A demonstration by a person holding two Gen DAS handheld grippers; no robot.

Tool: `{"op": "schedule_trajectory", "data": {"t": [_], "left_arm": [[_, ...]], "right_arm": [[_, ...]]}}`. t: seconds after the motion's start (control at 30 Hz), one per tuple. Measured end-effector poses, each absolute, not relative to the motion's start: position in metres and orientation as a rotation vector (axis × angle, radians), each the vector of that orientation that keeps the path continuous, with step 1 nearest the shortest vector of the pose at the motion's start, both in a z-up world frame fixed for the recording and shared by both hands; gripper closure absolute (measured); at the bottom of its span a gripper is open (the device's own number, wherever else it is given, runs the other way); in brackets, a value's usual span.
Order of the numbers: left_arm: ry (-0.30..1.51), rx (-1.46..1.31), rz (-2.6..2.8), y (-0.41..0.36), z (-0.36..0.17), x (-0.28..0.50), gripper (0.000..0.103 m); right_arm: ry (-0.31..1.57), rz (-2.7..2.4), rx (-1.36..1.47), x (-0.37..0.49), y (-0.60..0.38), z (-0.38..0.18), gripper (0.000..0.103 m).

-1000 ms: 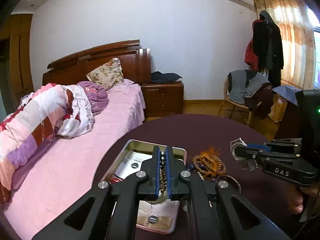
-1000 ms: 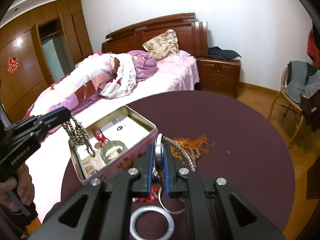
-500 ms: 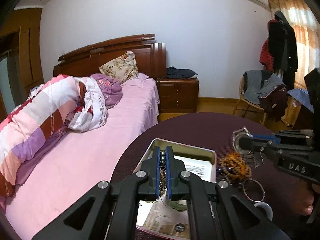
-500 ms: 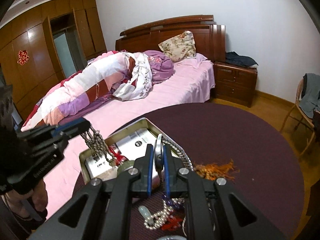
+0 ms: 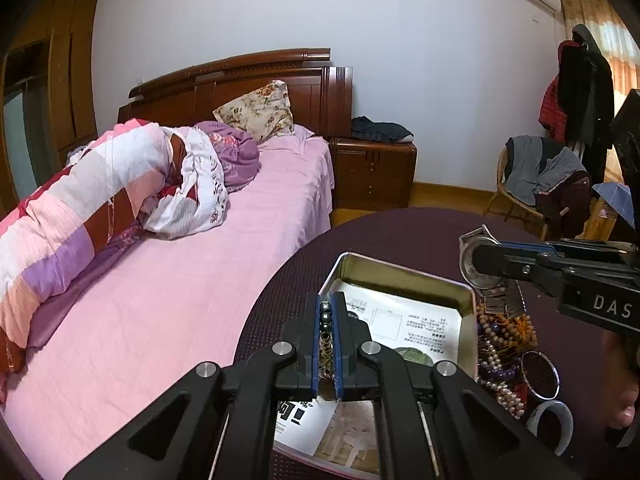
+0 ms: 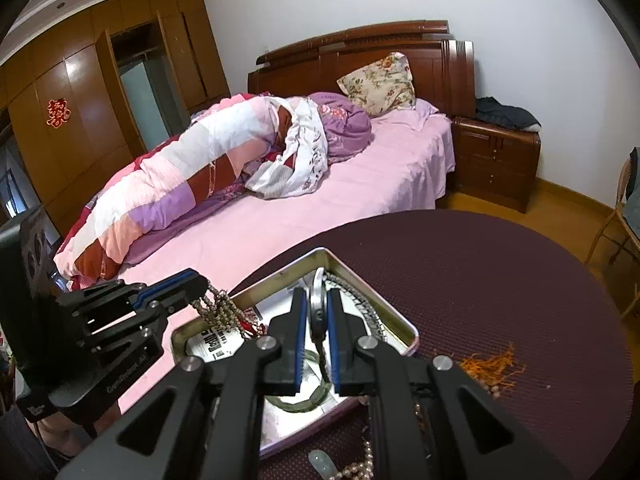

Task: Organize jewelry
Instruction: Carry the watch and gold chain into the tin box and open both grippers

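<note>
An open metal tin sits on the round dark table, lined with printed paper and holding a green bangle. My left gripper is shut on a dark bead bracelet, which hangs over the tin's left end. My right gripper is shut on a silver wristwatch, held above the tin with its metal band trailing.
Loose jewelry lies on the table right of the tin: brown beads with an orange tassel, pearls, a thin bangle, a white bangle. A pink bed borders the table's left edge.
Both grippers have moved left with their loads. The bracelet and the watch now hang over the tin instead of beside it.
</note>
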State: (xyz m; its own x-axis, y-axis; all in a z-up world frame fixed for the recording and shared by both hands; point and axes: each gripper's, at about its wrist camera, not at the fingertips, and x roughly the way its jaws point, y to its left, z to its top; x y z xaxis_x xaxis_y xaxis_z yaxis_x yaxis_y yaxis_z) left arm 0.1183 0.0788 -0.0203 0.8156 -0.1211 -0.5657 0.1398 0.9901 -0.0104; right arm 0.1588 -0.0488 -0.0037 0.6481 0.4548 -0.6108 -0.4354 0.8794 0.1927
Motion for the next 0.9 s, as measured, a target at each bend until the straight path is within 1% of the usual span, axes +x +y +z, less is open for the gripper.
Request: {"op": "schedule_trajectory", "data": {"t": [0.43, 0.9], "left_arm": [[0.656, 0.032, -0.135, 0.083, -0.043, 0.125, 0.099], [0.699, 0.045, -0.132, 0.082, -0.061, 0.128, 0.099]], "right_arm": [[0.807, 0.477, 0.006, 0.179, -0.041, -0.041, 0.09], [0.855, 0.459, -0.006, 0.183, -0.041, -0.056, 0.09]]}}
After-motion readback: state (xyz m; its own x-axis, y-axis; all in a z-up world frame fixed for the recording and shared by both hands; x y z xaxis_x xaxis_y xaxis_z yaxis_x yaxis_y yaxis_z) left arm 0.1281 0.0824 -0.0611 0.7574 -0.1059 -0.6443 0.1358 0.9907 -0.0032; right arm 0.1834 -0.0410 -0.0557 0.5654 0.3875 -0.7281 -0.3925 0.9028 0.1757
